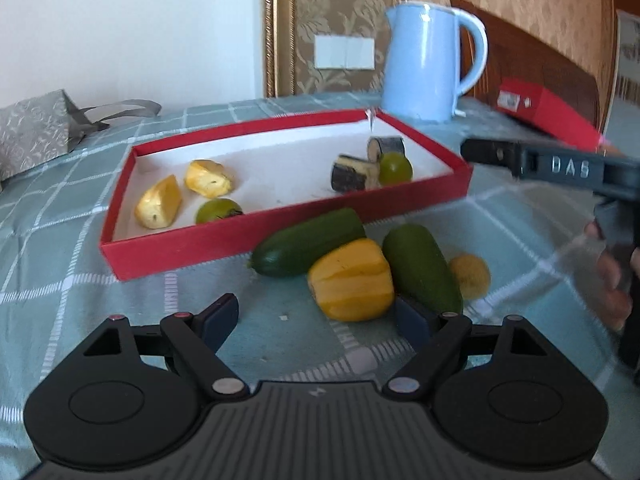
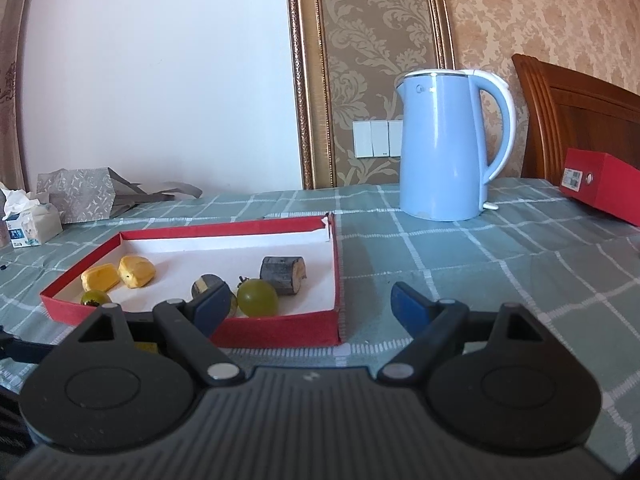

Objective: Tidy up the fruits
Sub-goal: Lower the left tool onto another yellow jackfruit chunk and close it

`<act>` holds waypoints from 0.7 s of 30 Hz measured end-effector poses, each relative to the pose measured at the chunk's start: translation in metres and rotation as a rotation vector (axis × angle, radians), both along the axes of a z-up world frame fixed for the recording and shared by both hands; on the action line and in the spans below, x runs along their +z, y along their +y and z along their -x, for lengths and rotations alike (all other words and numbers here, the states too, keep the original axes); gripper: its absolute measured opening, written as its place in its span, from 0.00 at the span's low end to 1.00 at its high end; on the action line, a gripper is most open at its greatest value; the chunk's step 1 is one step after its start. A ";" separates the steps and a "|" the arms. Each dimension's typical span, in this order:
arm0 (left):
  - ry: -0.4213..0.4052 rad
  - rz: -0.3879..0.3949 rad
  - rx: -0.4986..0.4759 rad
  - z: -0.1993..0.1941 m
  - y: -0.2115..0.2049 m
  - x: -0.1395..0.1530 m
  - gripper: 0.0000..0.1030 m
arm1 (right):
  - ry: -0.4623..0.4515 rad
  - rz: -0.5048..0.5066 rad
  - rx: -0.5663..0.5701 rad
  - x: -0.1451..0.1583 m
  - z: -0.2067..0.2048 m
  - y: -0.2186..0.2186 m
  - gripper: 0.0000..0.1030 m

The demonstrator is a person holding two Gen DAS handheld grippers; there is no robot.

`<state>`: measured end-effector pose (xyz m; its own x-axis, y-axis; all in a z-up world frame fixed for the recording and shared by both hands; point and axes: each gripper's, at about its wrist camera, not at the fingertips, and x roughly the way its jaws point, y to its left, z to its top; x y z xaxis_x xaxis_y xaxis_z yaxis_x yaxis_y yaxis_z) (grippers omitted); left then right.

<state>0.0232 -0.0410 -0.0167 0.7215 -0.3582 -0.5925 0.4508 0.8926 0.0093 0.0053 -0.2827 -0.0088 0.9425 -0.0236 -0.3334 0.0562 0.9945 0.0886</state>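
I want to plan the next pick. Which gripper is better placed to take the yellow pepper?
Left. The left gripper is open right before the pepper. The right gripper faces the tray, with no pepper in its view.

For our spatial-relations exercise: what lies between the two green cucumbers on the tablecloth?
In the left wrist view, a yellow pepper lies between the two cucumbers, in front of the red tray.

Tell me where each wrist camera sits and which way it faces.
Left wrist: on the left hand-held gripper, open, facing the shallow red cardboard tray and loose produce; right hand-held gripper and a hand at right.
Right wrist: on the right hand-held gripper, open, facing the tray's right corner.
Shared: tray, light blue electric kettle.
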 end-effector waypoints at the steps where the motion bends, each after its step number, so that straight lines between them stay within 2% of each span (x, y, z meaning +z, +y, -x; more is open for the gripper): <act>1: -0.008 -0.009 0.000 0.000 -0.002 0.000 0.83 | -0.002 0.001 -0.001 0.000 0.000 0.000 0.85; 16: 0.000 0.016 0.067 -0.011 -0.012 -0.001 0.82 | 0.012 0.012 0.008 -0.001 -0.001 0.003 0.87; 19: -0.005 0.019 0.052 -0.009 -0.013 -0.001 0.73 | 0.018 0.008 0.009 -0.002 -0.002 0.003 0.87; 21: -0.011 0.020 0.043 -0.005 -0.015 0.000 0.62 | 0.018 0.011 0.010 -0.002 -0.002 0.003 0.87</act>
